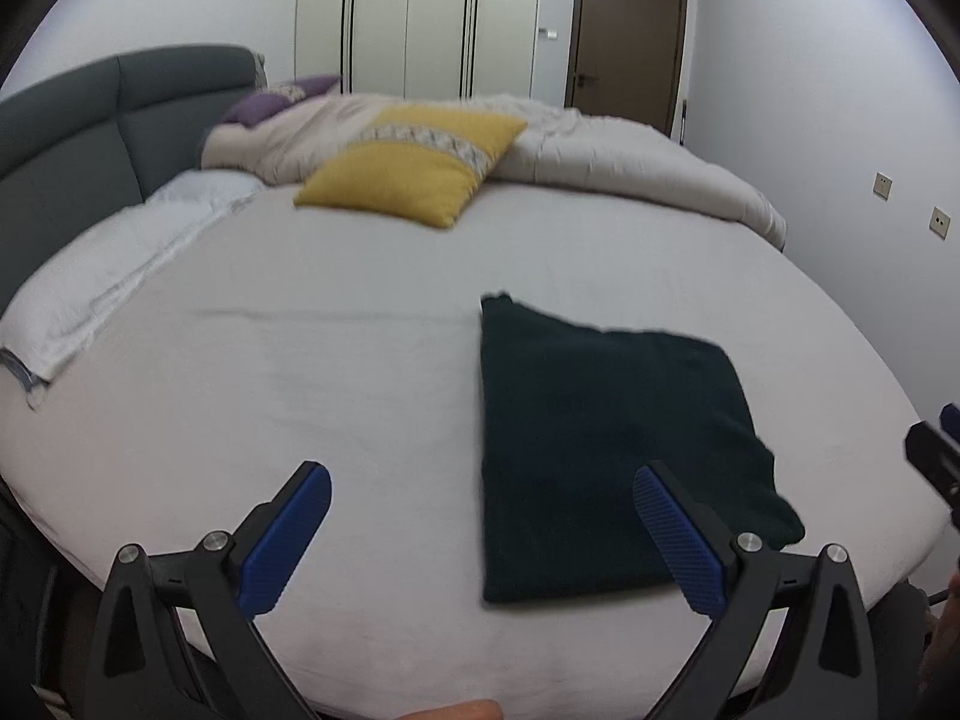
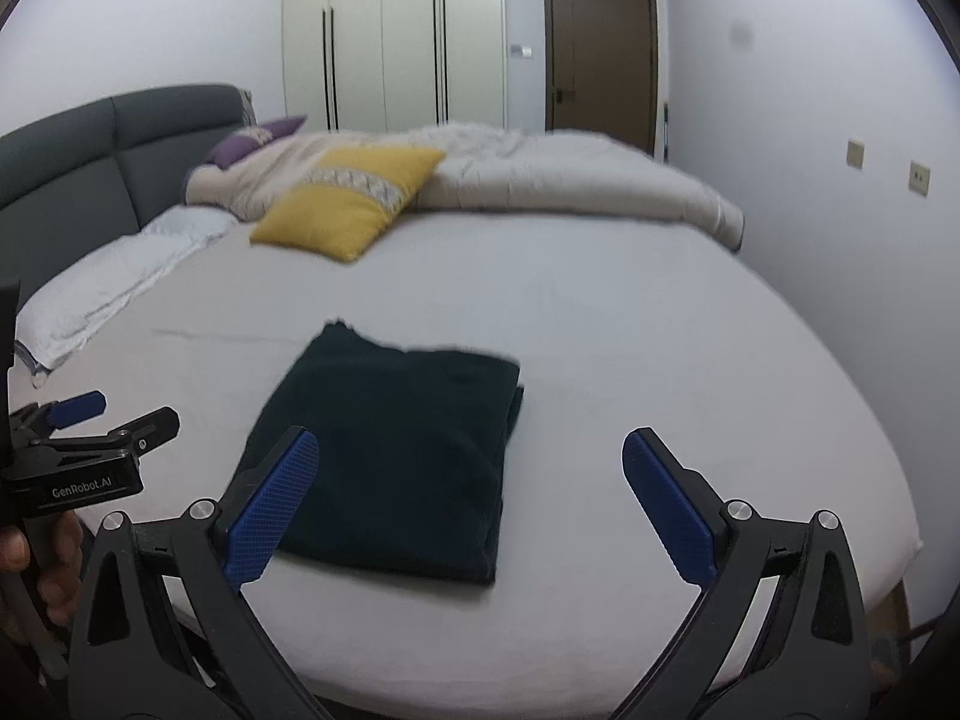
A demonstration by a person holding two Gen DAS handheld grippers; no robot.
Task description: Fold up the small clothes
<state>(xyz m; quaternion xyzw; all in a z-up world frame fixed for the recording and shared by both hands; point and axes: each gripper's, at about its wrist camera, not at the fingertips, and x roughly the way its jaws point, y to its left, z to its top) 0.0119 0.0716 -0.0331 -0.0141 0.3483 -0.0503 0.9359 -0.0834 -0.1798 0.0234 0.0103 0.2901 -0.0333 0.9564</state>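
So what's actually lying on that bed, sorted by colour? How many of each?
Dark green, almost black: 1, the folded garment
Yellow: 1, the cushion with a patterned band
Purple: 1, the pillow near the headboard
Beige: 1, the bunched duvet
White: 1, the pillow at the left edge
Total: 5
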